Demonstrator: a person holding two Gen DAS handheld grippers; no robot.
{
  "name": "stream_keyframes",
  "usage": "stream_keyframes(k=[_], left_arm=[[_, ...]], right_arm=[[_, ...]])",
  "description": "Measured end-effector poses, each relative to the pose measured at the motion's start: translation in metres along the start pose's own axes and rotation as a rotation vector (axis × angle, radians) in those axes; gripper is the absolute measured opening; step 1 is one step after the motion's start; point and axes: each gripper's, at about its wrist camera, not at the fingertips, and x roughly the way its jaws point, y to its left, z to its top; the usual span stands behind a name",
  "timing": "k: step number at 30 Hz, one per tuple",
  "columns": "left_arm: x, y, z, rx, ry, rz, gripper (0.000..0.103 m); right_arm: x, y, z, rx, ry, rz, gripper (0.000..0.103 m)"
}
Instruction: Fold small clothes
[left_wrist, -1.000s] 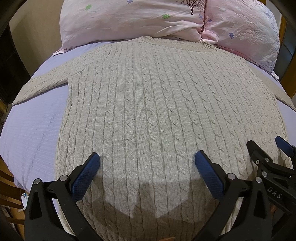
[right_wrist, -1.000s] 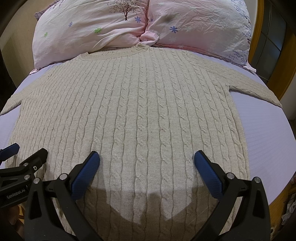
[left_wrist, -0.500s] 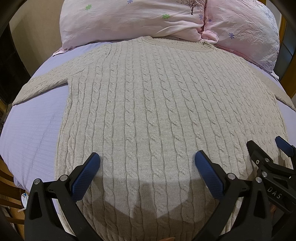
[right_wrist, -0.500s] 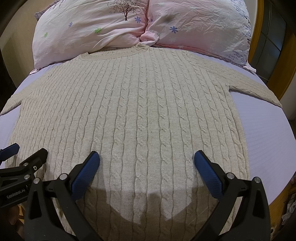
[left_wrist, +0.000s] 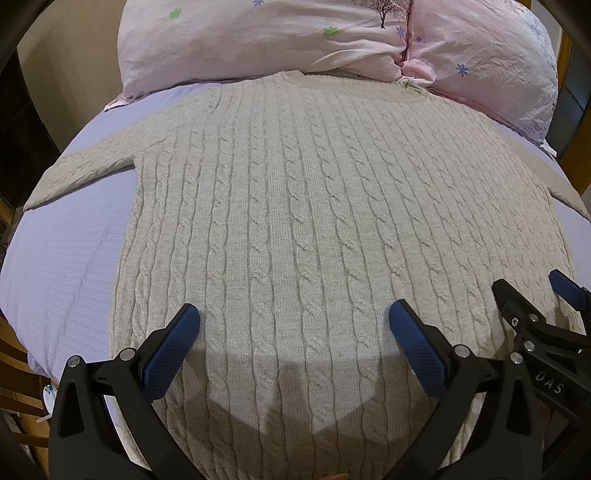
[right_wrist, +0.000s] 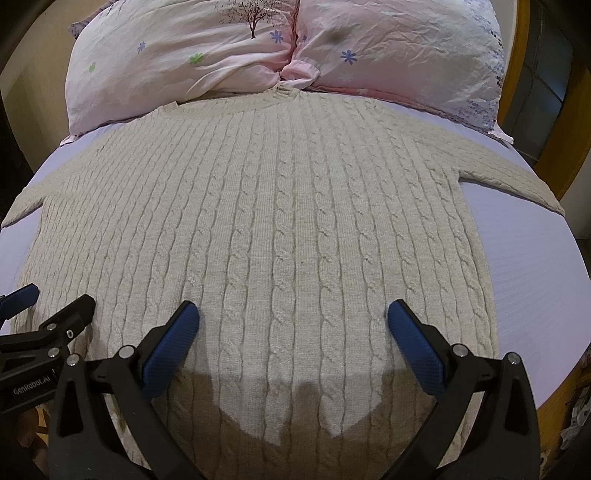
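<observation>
Lying flat, beige cable-knit sweater (left_wrist: 314, 221), sleeves spread

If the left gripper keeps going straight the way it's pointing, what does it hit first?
Most likely the sweater lying flat on the bed: the open left gripper points down across its lower body. The pillows lie beyond. Depth is hard to judge.

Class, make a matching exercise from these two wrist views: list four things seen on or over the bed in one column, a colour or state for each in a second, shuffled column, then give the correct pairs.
Column A
1. sweater
2. pillows
3. bed sheet
4. left gripper

Column B
a. lavender, under the garment
b. open, above the hem end
c. beige cable knit, spread flat
d. pink with flower prints, at the neckline end

Pairs: 1-c, 2-d, 3-a, 4-b
</observation>
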Motion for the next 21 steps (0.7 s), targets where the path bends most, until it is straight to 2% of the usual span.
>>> stream_keyframes(k=[10, 12, 14, 16, 19, 21], left_arm=[[0.004, -0.002, 0.007, 0.001, 0.017, -0.001, 0.102], [0.004, -0.002, 0.006, 0.003, 0.015, -0.001, 0.102], [0.003, -0.001, 0.004, 0.007, -0.001, -0.006, 0.102], [0.002, 0.001, 0.002, 0.017, -0.028, -0.025, 0.102], [-0.003, 0.011, 0.003, -0.008, -0.062, -0.094, 0.102], [-0.007, 0.023, 0.007, -0.051, -0.110, -0.147, 0.102]], right_arm=[[0.000, -0.002, 0.001, -0.033, -0.018, 0.025, 0.101], [-0.001, -0.003, -0.002, -0.054, -0.047, 0.045, 0.101], [-0.003, -0.010, -0.002, -0.100, -0.080, 0.107, 0.101], [-0.007, -0.036, 0.005, -0.052, -0.095, 0.163, 0.101], [-0.022, -0.125, 0.025, 0.201, -0.190, 0.208, 0.101], [-0.029, -0.209, 0.035, 0.435, -0.260, 0.173, 0.093]])
